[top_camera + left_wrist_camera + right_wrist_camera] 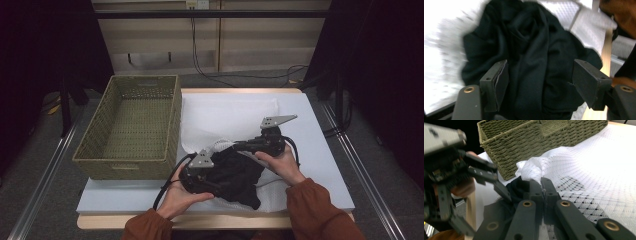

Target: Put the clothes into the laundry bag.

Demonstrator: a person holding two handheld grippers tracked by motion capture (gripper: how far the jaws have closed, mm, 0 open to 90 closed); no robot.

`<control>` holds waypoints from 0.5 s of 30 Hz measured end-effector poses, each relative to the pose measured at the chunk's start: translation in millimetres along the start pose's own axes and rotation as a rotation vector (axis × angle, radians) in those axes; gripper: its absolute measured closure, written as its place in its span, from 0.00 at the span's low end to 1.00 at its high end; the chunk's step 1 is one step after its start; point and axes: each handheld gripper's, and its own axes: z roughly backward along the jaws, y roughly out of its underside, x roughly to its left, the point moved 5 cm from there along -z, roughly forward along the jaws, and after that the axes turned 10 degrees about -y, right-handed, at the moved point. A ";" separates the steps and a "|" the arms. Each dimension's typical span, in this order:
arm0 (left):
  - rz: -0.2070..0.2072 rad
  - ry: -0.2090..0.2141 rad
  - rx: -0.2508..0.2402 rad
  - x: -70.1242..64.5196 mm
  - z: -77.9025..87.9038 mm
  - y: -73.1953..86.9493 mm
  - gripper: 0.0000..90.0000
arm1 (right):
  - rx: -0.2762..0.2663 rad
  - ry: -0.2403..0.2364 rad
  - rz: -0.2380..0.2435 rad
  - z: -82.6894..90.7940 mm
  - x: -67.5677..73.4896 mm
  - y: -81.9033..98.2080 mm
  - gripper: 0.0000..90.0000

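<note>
On the worktop's near side, the left tongs (540, 83) stand open over the black cloth (531, 50), while the right tongs (542, 188) pinch the white cloth (531, 171) shut.

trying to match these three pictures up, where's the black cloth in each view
High view: the black cloth lies low and centre, between the two hands.
Left gripper view: it spreads across the middle, behind the open jaws.
Right gripper view: a dark fold sits just left of the shut jaws.
Shared landmark: the white cloth under it.
</note>
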 end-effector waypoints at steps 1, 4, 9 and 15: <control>-0.009 -0.002 0.001 -2.2 -3.9 0.9 0.30 | -0.001 -0.001 0.001 0.1 -0.3 -0.2 0.99; -0.033 -0.001 0.033 -4.8 -9.7 2.8 0.26 | -0.001 -0.001 0.000 1.0 -0.5 -0.6 0.99; -0.043 -0.008 0.038 -7.0 -20.8 6.9 0.25 | 0.002 -0.003 0.002 0.3 0.3 -0.6 0.99; -0.040 -0.003 0.073 -8.9 -36.1 11.7 0.29 | 0.016 -0.014 0.008 -2.9 2.0 0.1 0.99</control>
